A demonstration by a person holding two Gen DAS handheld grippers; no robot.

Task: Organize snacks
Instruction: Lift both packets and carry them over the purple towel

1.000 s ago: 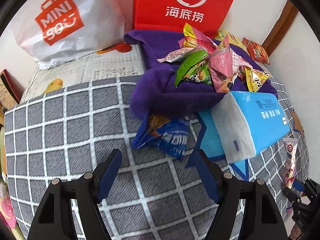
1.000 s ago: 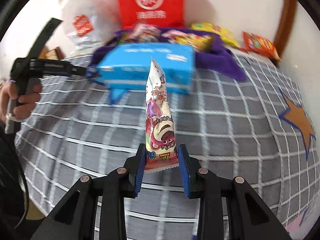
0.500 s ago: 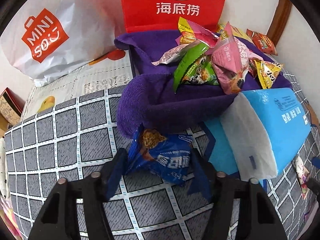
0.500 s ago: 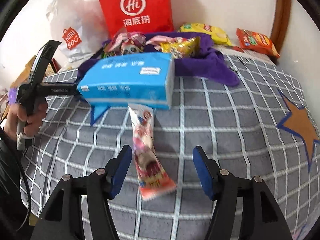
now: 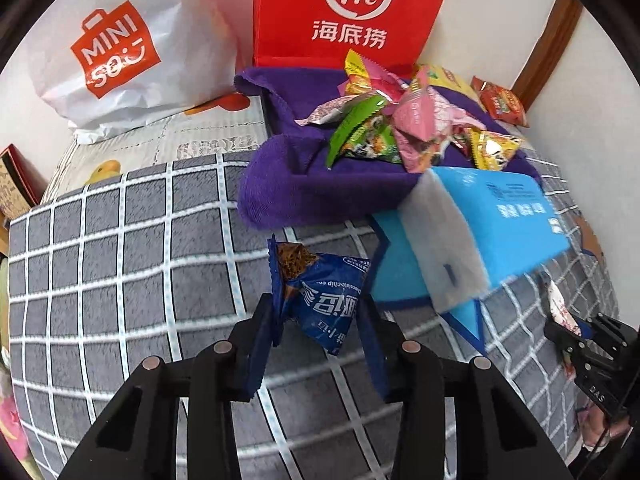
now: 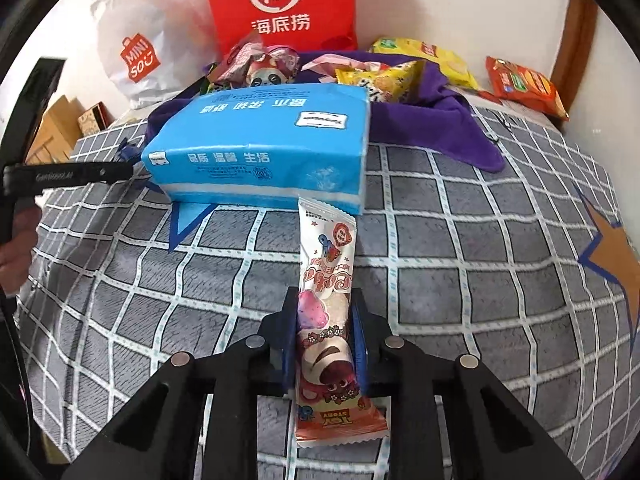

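Observation:
In the left wrist view my left gripper (image 5: 318,320) is shut on a blue cookie packet (image 5: 320,300) just above the grey checked blanket (image 5: 132,264). My right gripper (image 6: 324,336) is shut across the middle of a long white and pink snack bar wrapper (image 6: 326,296) that lies on the blanket (image 6: 460,280) in front of a blue tissue pack (image 6: 260,148). A purple cloth (image 5: 304,176) behind holds a heap of several snack packets (image 5: 400,128). The right gripper (image 5: 568,330) with the bar shows at the right edge of the left view.
A red paper bag (image 5: 352,12) and a white shopping bag (image 5: 116,52) stand against the wall behind the cloth. Yellow (image 6: 424,56) and red (image 6: 524,86) snack bags lie at the back right. A hand (image 6: 18,236) on the left gripper's handle shows at the left edge.
My left gripper moved in on the blue packet and closed on it. My right gripper dropped the snack bar onto the blanket, opened wide, then closed on it again.

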